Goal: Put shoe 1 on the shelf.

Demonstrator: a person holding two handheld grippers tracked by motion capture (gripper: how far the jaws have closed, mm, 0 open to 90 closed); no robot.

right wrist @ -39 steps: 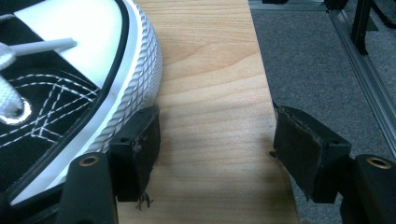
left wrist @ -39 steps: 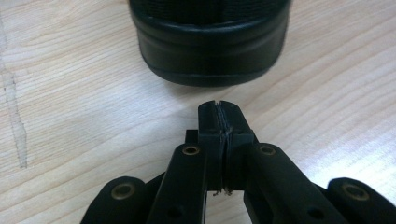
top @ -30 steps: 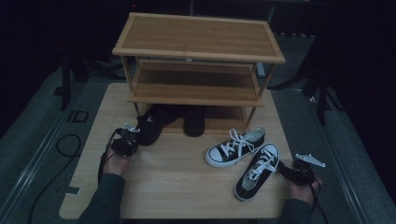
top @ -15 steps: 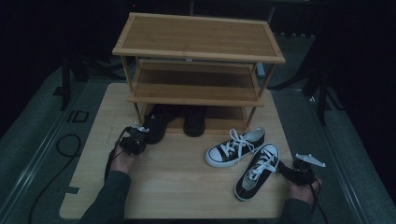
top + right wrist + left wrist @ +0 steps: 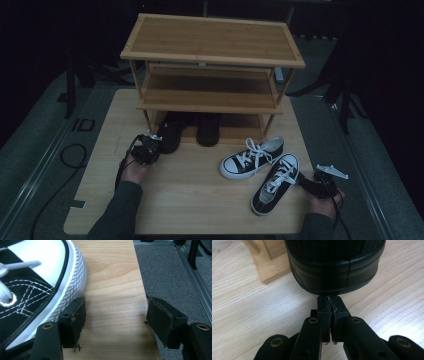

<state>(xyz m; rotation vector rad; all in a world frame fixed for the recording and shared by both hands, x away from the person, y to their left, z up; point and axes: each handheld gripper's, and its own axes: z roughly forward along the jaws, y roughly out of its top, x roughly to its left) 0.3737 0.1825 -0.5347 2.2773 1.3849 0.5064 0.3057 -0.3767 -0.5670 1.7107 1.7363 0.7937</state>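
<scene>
A bamboo shoe rack (image 5: 210, 50) stands on the wooden table (image 5: 200, 205). Two black shoes sit under its lowest shelf, the left one (image 5: 170, 136) and the right one (image 5: 208, 129). My left gripper (image 5: 154, 143) is shut, with nothing between the jaws. Its tips (image 5: 329, 300) press against the heel of the left black shoe (image 5: 332, 270). Two black-and-white sneakers lie at the front right, one (image 5: 252, 157) farther back and one (image 5: 276, 183) nearer. My right gripper (image 5: 306, 183) stands open beside the nearer sneaker (image 5: 37, 277). Its left pad (image 5: 75, 313) touches the ribbed sole, and bare table lies between the jaws (image 5: 115, 312).
A rack leg (image 5: 269, 267) stands just left of the black shoe's heel. The table's right edge (image 5: 145, 290) runs close by my right gripper, with grey carpet (image 5: 170, 270) and a metal rail beyond. A cable (image 5: 70, 155) loops on the floor at the left.
My left gripper has shifted a little right toward the rack, and the left black shoe sits slightly farther under the shelf. The right gripper and the sneakers have not moved.
</scene>
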